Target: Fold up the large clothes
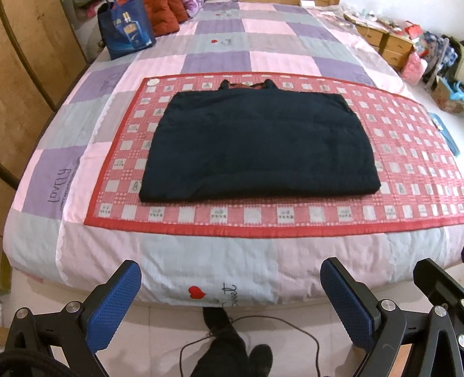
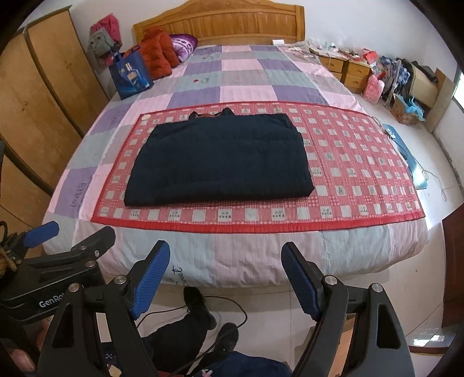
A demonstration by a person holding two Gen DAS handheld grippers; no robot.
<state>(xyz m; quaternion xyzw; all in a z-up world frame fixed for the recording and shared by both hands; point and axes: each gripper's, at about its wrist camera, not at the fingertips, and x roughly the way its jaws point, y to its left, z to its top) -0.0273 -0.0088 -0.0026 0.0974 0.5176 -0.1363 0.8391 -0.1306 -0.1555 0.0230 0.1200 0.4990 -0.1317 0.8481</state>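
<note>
Holding both tongs above the foot of the bed, I see the left tongs point(image 1: 230, 293) spread wide with nothing between their blue pads point(image 1: 114, 307), and the right tongs point(image 2: 224, 278) equally released, gripping nothing. Both hang over the tiled floor just short of the mattress edge, well apart from the clothing. Below them stand my dark shoes point(image 2: 200, 304) with a thin black cable point(image 1: 290, 324) looping across the tiles. Ahead, the folded dark navy garment point(image 2: 220, 159) lies flat as a neat rectangle on the red checked mat point(image 2: 362, 174), its collar peeking out at the far edge. The mat rests on a pink, purple and grey patchwork quilt point(image 2: 246, 69). Farther back, a blue gift bag point(image 2: 130, 75) stands near the quilt's far left corner beside an orange puffer jacket point(image 2: 156, 52), before the wooden headboard point(image 2: 232, 23). A wooden wardrobe point(image 2: 52, 87) lines the left wall.
</note>
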